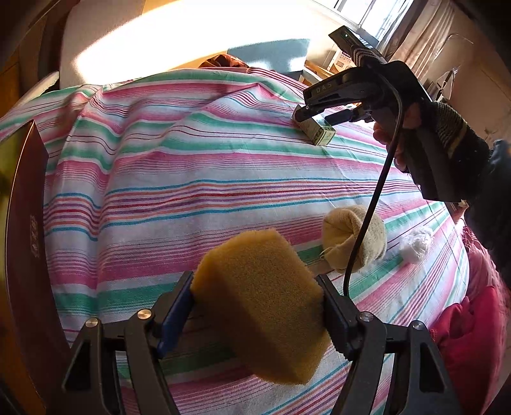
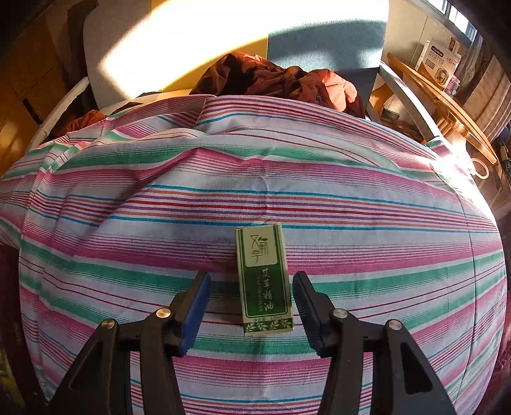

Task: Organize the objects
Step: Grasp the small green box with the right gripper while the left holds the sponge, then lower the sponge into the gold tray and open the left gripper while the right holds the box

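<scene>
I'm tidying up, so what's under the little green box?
The green box lies flat on the striped sheet, between the right gripper's open fingers. Whatever the sheet covers is hidden.

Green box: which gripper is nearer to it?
Right. The right gripper straddles the green box, pads off it. The left gripper holds the sponge, well short of it.

Strong warm sunlight enters from the window (image 1: 367,12), upper right of the striped sheet (image 1: 191,166), and burns the wall (image 1: 179,41) behind the sheet to a blown-out white-yellow band in both views. The sheet itself is evenly lit and sharp at centre, with soft fold shadows. A glare patch sits on the sheet's right edge in the right wrist view. Fisheye bulging bends the stripes, and the corners beyond the sheet fall dark and vignetted.
</scene>
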